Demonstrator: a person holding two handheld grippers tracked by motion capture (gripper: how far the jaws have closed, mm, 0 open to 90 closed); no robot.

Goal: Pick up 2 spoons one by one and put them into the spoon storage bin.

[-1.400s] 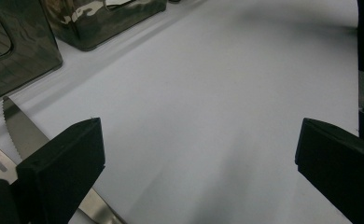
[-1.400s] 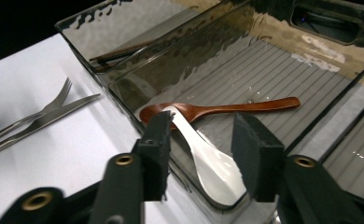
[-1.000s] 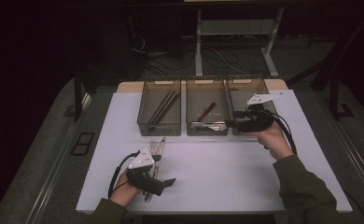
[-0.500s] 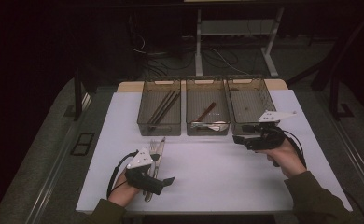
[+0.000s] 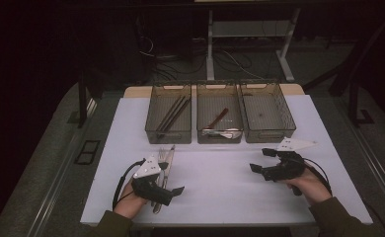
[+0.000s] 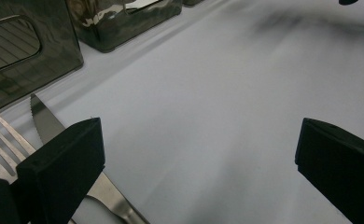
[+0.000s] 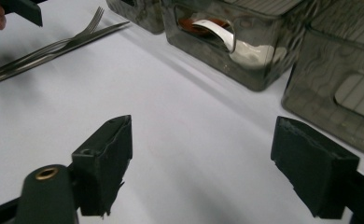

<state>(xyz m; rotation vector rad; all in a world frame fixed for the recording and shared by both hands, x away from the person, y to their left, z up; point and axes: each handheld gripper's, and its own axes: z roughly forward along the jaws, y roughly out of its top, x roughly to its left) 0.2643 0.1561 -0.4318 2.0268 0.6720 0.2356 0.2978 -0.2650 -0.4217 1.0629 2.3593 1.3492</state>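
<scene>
Cutlery (image 5: 162,168) lay lengthwise away from the person, just beside left claw (image 5: 173,193), released. Right claw (image 5: 259,160), empty, just been opening, well apart.

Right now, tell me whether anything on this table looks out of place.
Yes: the loose pile of steel forks and a serrated knife lies on the white tabletop by the left gripper, outside the three smoky clear bins. The rightmost bin looks almost empty.

Three mesh bins stand side by side at the far edge of a white mat (image 5: 220,187): left bin (image 5: 170,133) holds chopsticks (image 5: 173,113); middle bin (image 5: 219,136) a white spoon (image 5: 225,133); right bin (image 5: 267,134).
</scene>
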